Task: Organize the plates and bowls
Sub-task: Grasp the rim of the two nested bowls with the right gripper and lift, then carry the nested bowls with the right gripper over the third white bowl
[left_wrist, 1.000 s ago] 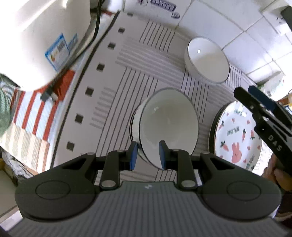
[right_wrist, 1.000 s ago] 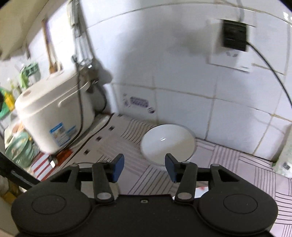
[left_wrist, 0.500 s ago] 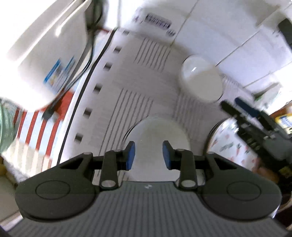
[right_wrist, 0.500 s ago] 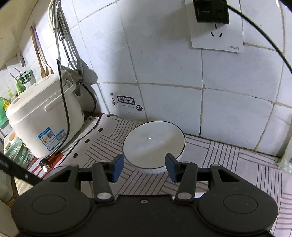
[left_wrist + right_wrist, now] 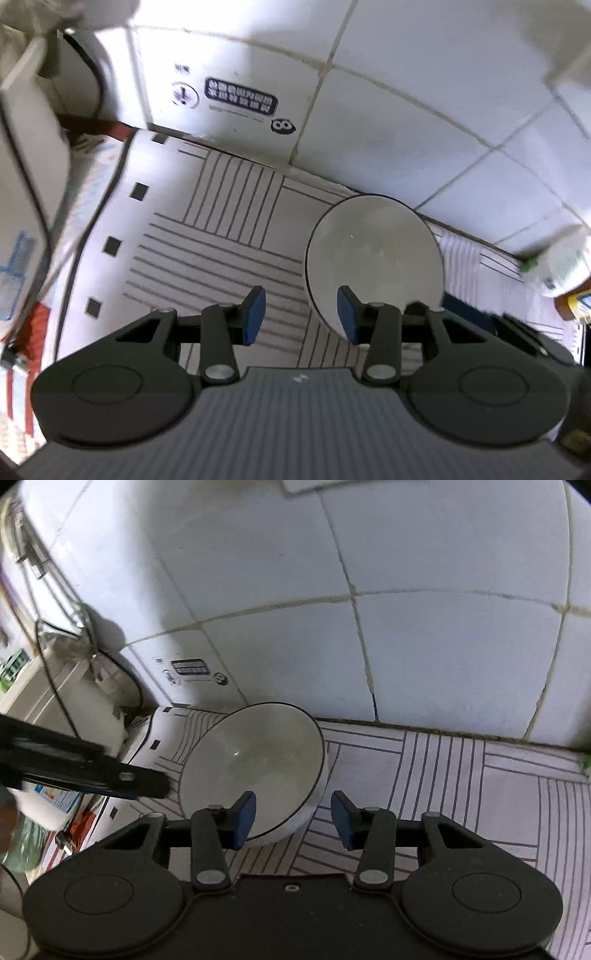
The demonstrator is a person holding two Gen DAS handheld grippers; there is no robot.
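A white bowl with a thin dark rim stands on the striped mat close to the tiled wall. My left gripper hovers over its left side, jaws opening; the bowl's left rim shows in the gap, untouched by the pads. My right gripper straddles the near right rim, jaws closing, with its left pad over the bowl's inside and its right pad clear of the outer wall. One black finger of the left gripper reaches in from the left in the right wrist view.
A white rice cooker with a black cord stands at the left against the tiled wall. A blurred white bottle stands at the right edge. The striped mat covers the counter.
The left gripper let go of the nearer dark-rimmed bowl, swung to the bowl by the wall and widened. The right gripper dropped closer to that bowl, rolled, and its jaws narrowed.
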